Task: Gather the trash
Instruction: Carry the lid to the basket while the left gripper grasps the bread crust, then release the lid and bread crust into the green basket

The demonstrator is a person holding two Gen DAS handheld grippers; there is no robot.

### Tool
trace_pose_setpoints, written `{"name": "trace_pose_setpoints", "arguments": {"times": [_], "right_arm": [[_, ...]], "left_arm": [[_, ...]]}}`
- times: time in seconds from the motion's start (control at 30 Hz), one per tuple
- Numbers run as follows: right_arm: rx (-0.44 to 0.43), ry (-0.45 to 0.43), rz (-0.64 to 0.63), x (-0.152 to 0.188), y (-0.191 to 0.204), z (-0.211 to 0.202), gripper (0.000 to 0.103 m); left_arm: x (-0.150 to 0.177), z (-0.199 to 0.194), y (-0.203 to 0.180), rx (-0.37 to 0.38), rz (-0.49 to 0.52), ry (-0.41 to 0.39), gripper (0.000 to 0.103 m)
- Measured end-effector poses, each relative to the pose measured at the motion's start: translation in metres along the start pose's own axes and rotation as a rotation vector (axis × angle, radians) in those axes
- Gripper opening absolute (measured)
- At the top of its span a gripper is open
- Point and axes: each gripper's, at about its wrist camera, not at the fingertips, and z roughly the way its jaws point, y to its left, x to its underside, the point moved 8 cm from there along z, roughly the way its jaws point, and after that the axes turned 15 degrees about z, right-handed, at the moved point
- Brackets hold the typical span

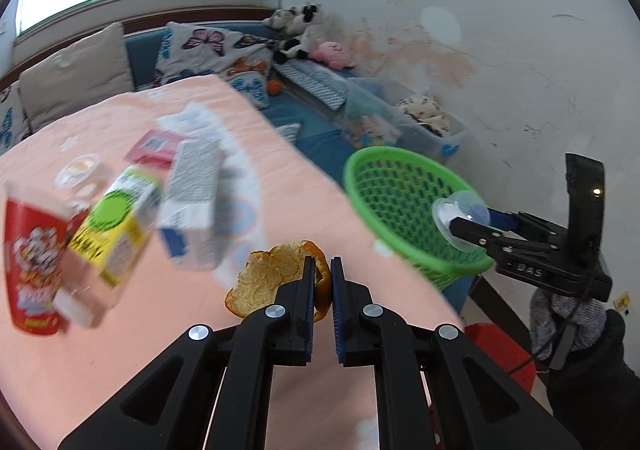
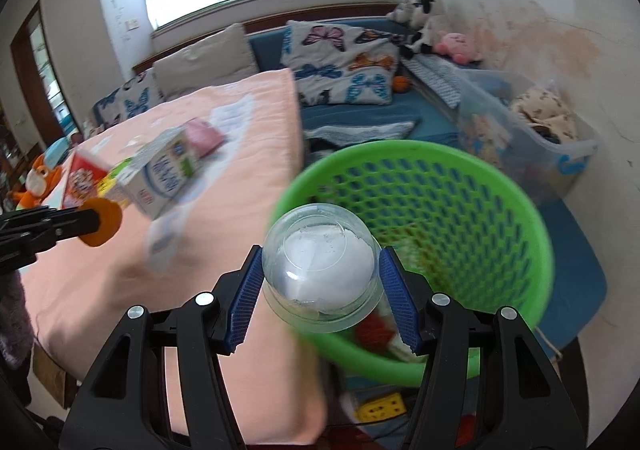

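The right tongs (image 2: 320, 286) are clamped on a clear plastic cup (image 2: 320, 270), one blue pad on each side, so the round cup cannot slip out. They hold it over the near rim of the green basket (image 2: 500, 210), which sits just past the right edge of the worktop (image 2: 120, 290). That is likely so the cup can drop right in, where some trash already lies at the bottom. The left tongs (image 1: 322, 282) are pinched tight on an orange peel (image 1: 264, 282) and hold it up above the pink worktop, near its right edge, probably next in line for the basket. More things are near the left edge of the worktop: a red cup (image 1: 32, 262), a yellow and green box (image 1: 112, 222) and a blue and white carton (image 1: 192, 202). They look blurry.
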Motion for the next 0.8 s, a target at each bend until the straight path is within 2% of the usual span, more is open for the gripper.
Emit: {"name": "trace_pose_setpoints", "arguments": {"times": [0.23, 0.37, 0.8], "right_arm": [[0.071, 0.005, 0.042, -0.010, -0.046, 0.007, 0.060], [0.082, 0.015, 0.067, -0.008, -0.065, 0.012, 0.060], [0.059, 0.013, 0.112, -0.004, -0.085, 0.011, 0.066]], "left_arm": [[-0.037, 0.024, -0.032, 0.051, 0.051, -0.004, 0.008], [-0.056, 0.041, -0.049, 0.073, 0.073, 0.005, 0.008], [-0.091, 0.094, -0.094, 0.120, 0.138, 0.055, 0.008]]}}
